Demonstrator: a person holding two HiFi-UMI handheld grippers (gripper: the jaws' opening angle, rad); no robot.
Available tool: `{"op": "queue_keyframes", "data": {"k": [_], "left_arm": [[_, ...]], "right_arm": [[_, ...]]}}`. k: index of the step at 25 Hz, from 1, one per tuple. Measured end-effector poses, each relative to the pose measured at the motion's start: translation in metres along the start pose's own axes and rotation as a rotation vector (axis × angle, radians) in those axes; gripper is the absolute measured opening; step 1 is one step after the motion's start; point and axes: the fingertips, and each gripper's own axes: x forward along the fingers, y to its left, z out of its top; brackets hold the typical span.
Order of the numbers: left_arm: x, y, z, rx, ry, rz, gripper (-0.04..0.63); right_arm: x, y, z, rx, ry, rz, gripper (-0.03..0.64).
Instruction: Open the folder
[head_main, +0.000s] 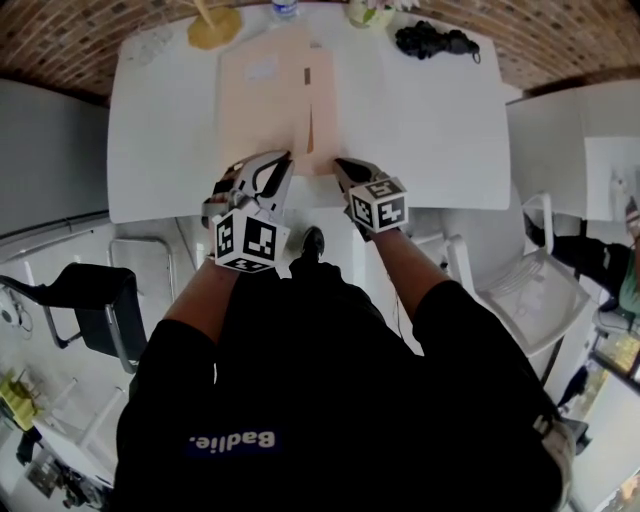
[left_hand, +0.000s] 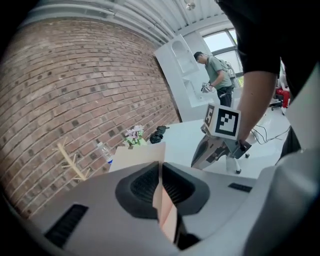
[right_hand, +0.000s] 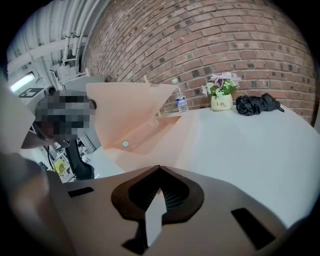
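Observation:
A peach folder (head_main: 265, 100) lies on the white table (head_main: 430, 130), reaching to the near edge. My left gripper (head_main: 283, 160) is shut on the near edge of its front cover (left_hand: 137, 156); the peach sheet runs between the pads (left_hand: 172, 187), and the cover stands raised off the table. In the right gripper view the lifted cover (right_hand: 125, 110) tilts up to the left, and a round snap (right_hand: 125, 144) shows inside. My right gripper (head_main: 340, 165) sits beside the left one, its jaws closed on a thin pale sheet (right_hand: 155, 215) at the folder's lower edge.
At the table's far edge stand a water bottle (right_hand: 181, 102), a flower pot (right_hand: 221, 102), a black bundle (right_hand: 255, 104) and a yellow object (head_main: 213, 25). A brick wall runs behind. A black chair (head_main: 95, 290) and a white chair (head_main: 530, 280) flank me. A person (left_hand: 215, 75) stands farther off.

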Motion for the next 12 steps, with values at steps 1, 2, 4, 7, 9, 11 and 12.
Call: {"op": "queue_keyframes", "data": {"k": [1,2,4,7,9,11,12], "left_arm": [[-0.005,0.005,0.0,-0.019,-0.006,0.014,0.02],[-0.011,0.009,-0.001,-0.036,-0.011,0.029,0.018],[-0.021,0.019,-0.003,-0.068,-0.021,0.057,0.015],[-0.037,0.034,-0.006,-0.148,-0.049,0.106,0.011],[-0.052,0.05,-0.004,-0.237,-0.081,0.151,0.008],[-0.067,0.069,-0.005,-0.342,-0.117,0.198,0.006],[-0.074,0.078,-0.008,-0.392,-0.134,0.219,0.006]], "right_arm": [[0.0,0.0,0.0,-0.005,0.0,-0.001,0.029],[0.0,0.0,0.0,-0.01,0.0,-0.003,0.029],[0.002,-0.001,0.0,-0.02,0.003,-0.006,0.029],[0.002,-0.001,-0.001,-0.034,0.01,-0.015,0.029],[0.001,-0.001,-0.002,-0.04,0.01,-0.02,0.029],[0.001,-0.001,-0.002,-0.046,0.012,-0.023,0.029],[0.001,-0.001,-0.002,-0.048,0.013,-0.025,0.029]]}}
